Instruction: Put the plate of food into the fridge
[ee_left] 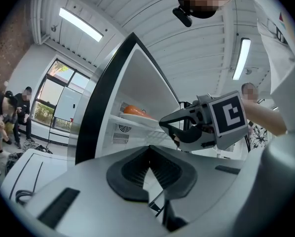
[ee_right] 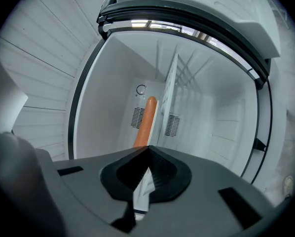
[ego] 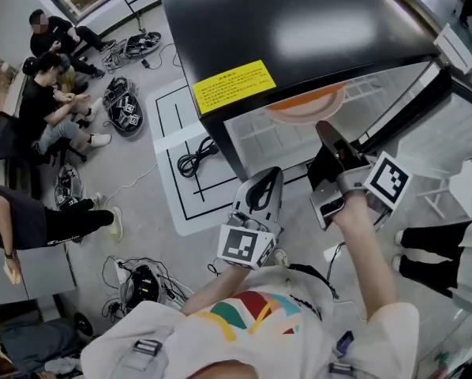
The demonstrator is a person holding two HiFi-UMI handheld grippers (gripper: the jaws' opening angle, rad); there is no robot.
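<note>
The black-topped fridge stands open. A white plate with orange food rests on a shelf inside it. My right gripper points into the fridge just in front of the plate's rim, jaws shut with nothing seen gripped. In the right gripper view the plate appears edge-on straight ahead of the closed tips, beside the shelf. My left gripper hangs back outside the fridge, shut and empty. Its view shows the plate on the shelf and the right gripper near it.
The fridge door stands open at the right. A white floor mat with a coiled cable lies left of the fridge. Several people sit at the far left among bags and gear.
</note>
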